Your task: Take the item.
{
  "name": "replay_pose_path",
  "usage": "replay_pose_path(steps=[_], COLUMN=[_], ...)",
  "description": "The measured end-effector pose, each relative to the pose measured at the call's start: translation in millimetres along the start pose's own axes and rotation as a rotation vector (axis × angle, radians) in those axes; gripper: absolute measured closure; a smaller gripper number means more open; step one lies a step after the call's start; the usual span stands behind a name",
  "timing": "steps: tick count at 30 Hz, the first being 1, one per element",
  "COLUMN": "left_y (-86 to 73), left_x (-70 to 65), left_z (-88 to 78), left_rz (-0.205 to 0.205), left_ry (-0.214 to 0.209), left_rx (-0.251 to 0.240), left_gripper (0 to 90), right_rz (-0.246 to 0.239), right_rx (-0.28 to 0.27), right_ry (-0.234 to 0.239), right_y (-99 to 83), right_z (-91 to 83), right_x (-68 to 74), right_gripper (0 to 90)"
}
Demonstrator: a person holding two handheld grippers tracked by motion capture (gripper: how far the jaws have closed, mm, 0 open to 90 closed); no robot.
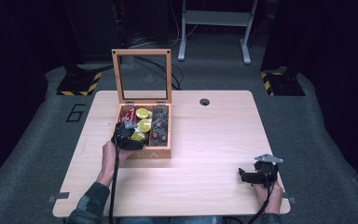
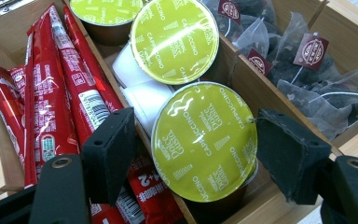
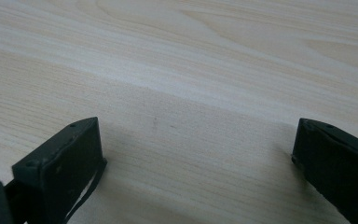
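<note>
Left gripper (image 2: 196,154) jaws spread wide, one on each side of the nearest green-lidded capsule (image 2: 204,140), not yet touching it as far as the left gripper view shows; one jaw sits over the red stick sachets (image 2: 51,107), the other over the wooden divider by the tea side, so the spread looks set to straddle the lid's full width before closing. That capsule sits in the middle compartment of the wooden box (image 1: 147,153), at its front end, foil lid tilted up toward the camera, a second capsule (image 2: 175,39) just behind it and a third (image 2: 105,9) at the back, with white packets (image 2: 144,93) wedged between capsules and the sachet divider. Pyramid tea bags (image 2: 307,79) fill the compartment on the other side. In the high view the left gripper (image 1: 129,135) hangs over the box's front-left part, the hand behind it near the front wall; the box lid (image 1: 142,77) stands upright on its hinges, which keeps the way in from above free. Right gripper (image 3: 196,154) jaws also released, holding nothing, just bare table (image 3: 191,56) between them; in the high view it (image 1: 249,176) rests near the table's front right corner, well apart from the box, likely parked out of the way while the left does the pick
</note>
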State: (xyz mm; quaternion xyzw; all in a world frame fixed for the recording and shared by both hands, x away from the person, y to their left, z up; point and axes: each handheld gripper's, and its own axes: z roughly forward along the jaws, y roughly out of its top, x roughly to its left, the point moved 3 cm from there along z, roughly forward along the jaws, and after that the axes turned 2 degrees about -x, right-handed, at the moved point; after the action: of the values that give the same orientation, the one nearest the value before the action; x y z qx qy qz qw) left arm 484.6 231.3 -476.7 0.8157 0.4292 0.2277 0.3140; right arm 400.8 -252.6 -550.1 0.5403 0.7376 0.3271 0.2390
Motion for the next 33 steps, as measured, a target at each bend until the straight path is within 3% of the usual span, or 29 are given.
replay_pose_path(steps=[3,5,11,16,20,24,33], left_y=[-0.6,-3.4,-8.0,-6.1,-2.0,3.4,7.2], left_x=[-0.7,3.0,9.2,7.4,4.5,3.1,5.3], left_z=[-0.5,-3.2,-5.0,-3.6,-2.6,1.2,9.9], left_rz=[0.000,0.000,0.003,0.003,0.005,0.020,0.037], left_ry=[0.008,0.025,0.013,0.014,0.001,0.021,0.054], left_rx=[-0.013,-0.034,-0.044,-0.062,-0.065,-0.055,-0.044], left_gripper=[33.7,44.8,51.9,49.7,39.6,33.6,32.7], right_rz=[-0.001,0.000,-0.003,-0.002,-0.003,-0.003,-0.006], right_rx=[0.001,-0.001,0.000,0.000,0.000,-0.001,-0.002], right_ry=[0.000,0.001,0.001,0.001,0.002,0.003,0.004], right_y=[-0.1,0.0,0.0,0.0,0.0,0.0,-0.1], right_z=[0.0,-0.1,0.0,0.0,0.0,-0.1,-0.1], right_x=[-0.1,-0.1,-0.1,-0.1,-0.1,-0.1,-0.2], right_gripper=[0.9,1.0,1.1,1.0,1.1,1.3,1.4])
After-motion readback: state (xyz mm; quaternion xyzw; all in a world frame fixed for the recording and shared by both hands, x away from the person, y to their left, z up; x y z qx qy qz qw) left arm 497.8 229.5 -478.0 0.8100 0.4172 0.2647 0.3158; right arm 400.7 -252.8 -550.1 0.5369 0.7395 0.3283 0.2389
